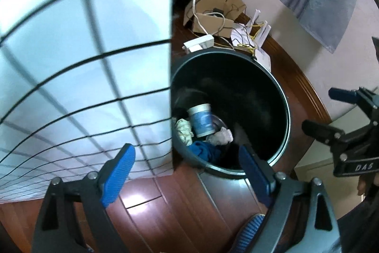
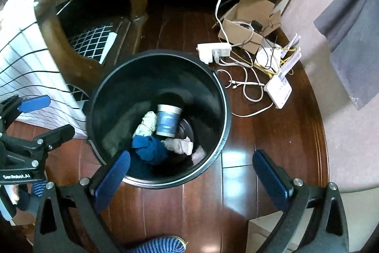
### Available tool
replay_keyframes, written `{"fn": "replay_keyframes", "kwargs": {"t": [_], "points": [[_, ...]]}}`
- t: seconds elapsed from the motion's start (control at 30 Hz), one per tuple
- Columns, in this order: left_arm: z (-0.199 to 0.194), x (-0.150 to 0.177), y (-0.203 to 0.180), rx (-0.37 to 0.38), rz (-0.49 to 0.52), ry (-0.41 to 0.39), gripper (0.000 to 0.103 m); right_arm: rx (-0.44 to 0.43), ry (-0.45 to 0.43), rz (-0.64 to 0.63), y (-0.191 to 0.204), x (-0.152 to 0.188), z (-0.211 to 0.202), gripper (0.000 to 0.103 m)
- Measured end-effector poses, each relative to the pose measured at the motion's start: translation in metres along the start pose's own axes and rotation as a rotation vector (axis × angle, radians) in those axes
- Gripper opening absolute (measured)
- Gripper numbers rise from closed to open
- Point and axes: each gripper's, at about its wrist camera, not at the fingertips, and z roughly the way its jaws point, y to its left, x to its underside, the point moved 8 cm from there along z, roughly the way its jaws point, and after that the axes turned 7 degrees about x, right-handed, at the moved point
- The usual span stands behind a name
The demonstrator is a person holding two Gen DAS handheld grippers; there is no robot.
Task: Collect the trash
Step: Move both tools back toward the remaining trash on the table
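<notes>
both the left tool (image 1: pixel 187 178) and the right tool (image 2: pixel 191 176) hang released and empty over the black bin (image 2: pixel 222 96), where a cup (image 2: pixel 168 121), blue cloth (image 2: pixel 149 149) and crumpled paper (image 2: pixel 178 146) already lie, so collecting looks mostly done.

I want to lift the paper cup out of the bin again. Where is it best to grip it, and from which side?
The paper cup lies on its side at the bottom of the black bin. Come straight down through the bin's opening and pinch across its round middle; crumpled paper crowds one flank, so grip gently.
</notes>
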Motion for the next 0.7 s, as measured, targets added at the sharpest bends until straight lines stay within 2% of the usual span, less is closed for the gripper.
{"fn": "replay_keyframes", "kwargs": {"t": [0.2,0.43,0.7], "points": [[-0.033,0.006,0.013,-0.026,-0.008,-0.028,0.090,0.018,-0.026,-0.011,0.013,0.000,-0.034,0.103],[-0.077,0.010,0.020,-0.041,0.016,-0.084,0.090,0.012,-0.125,-0.007,0.035,-0.017,-0.084,0.103],[-0.135,-0.005,0.046,-0.077,-0.030,-0.206,0.091,-0.003,-0.225,-0.059,0.074,-0.050,-0.128,0.103]]}}
